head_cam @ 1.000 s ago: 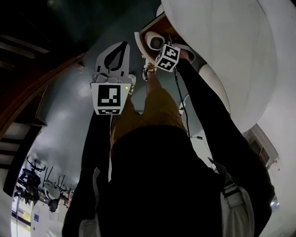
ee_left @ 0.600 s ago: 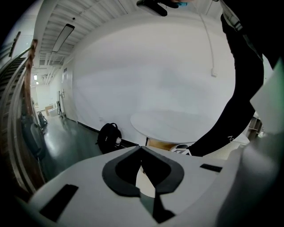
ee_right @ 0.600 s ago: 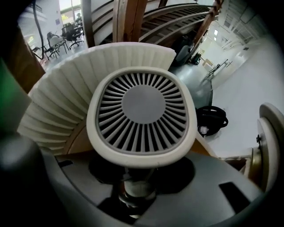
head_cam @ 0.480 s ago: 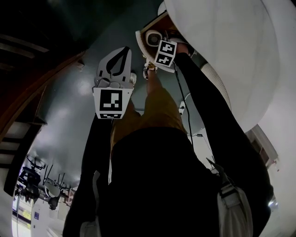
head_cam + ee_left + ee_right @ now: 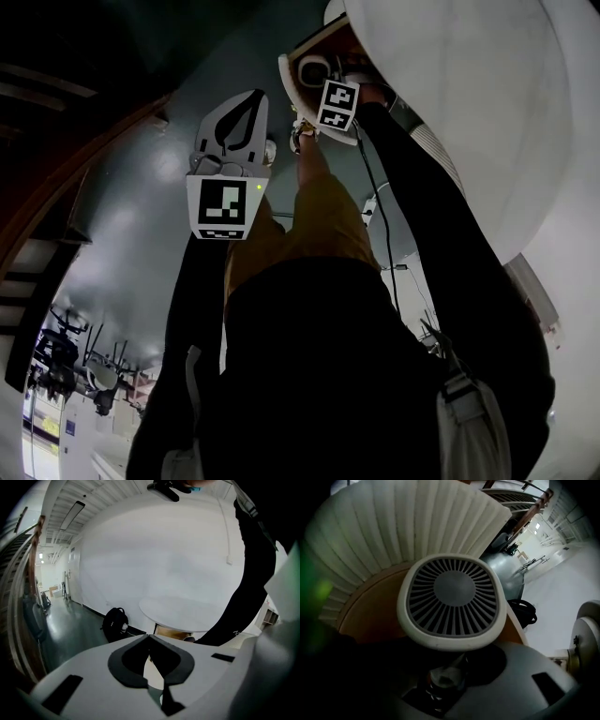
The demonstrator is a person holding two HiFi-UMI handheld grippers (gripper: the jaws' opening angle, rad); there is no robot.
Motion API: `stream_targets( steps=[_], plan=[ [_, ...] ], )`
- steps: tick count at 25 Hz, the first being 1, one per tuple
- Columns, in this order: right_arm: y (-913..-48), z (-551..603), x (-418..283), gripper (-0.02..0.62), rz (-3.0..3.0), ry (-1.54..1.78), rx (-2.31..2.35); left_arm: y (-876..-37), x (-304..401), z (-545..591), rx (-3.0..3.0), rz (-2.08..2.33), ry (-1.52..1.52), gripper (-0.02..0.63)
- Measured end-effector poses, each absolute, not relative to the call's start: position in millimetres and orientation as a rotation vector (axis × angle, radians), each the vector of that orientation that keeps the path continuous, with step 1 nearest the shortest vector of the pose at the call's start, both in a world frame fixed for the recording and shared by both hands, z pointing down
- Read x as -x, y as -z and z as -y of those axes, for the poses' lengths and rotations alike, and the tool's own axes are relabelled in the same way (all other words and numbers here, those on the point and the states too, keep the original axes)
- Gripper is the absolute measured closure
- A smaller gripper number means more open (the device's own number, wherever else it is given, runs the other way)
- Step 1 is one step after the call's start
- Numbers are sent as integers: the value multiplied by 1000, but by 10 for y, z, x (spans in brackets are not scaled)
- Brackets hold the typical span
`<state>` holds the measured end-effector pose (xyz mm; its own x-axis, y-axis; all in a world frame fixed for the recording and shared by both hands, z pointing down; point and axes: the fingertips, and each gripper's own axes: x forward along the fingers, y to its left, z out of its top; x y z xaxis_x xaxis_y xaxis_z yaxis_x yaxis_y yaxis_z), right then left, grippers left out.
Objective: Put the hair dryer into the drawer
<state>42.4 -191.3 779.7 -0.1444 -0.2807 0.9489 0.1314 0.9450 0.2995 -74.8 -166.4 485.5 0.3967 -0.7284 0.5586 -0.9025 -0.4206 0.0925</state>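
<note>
We note black long sleeves (image 5: 441, 244) | mustard trousers (image 5: 319, 216) beside left gripper's (image 5: 251, 97) marker cube (image 5: 225, 206) | cube black-and-white, green light lit.

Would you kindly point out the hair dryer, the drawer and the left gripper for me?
hair dryer (image 5: 453, 590): right gripper view, the hub of its rear grille.
drawer (image 5: 370, 613): right gripper view, its bare wooden inside.
left gripper (image 5: 149, 637): left gripper view, where its two fingertips meet.

The off-white hair dryer (image 5: 452, 599) has a matt plastic shell and a grey slotted grille. The brown drawer (image 5: 370, 613) shows smooth wood. The round white desk (image 5: 187, 611) has a smooth matt top and a ribbed side. The dark floor (image 5: 75, 630) is glossy and reflective.
</note>
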Motion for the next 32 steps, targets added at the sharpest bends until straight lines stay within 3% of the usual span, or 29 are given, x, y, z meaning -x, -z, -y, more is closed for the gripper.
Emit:
stream_targets(
  steps=[6, 8, 10, 32],
  plan=[
    [-7878, 1898, -409, 374, 1723, 262, -76, -4835, 790, 1731, -2265, 1463, -585, 591],
    [-7898, 1909, -387, 294, 1729, 228, -81, -4830, 775, 1747, -2268, 1459, -582, 591],
    [-7876, 1911, -381, 276, 1731, 227, -80, -4811, 757, 1758, -2275, 1457, -574, 591],
    [-7164, 1775, -558, 277, 1806, 114, -426, -4336, 736, 1826, -2432, 1440, -503, 591]
  ],
)
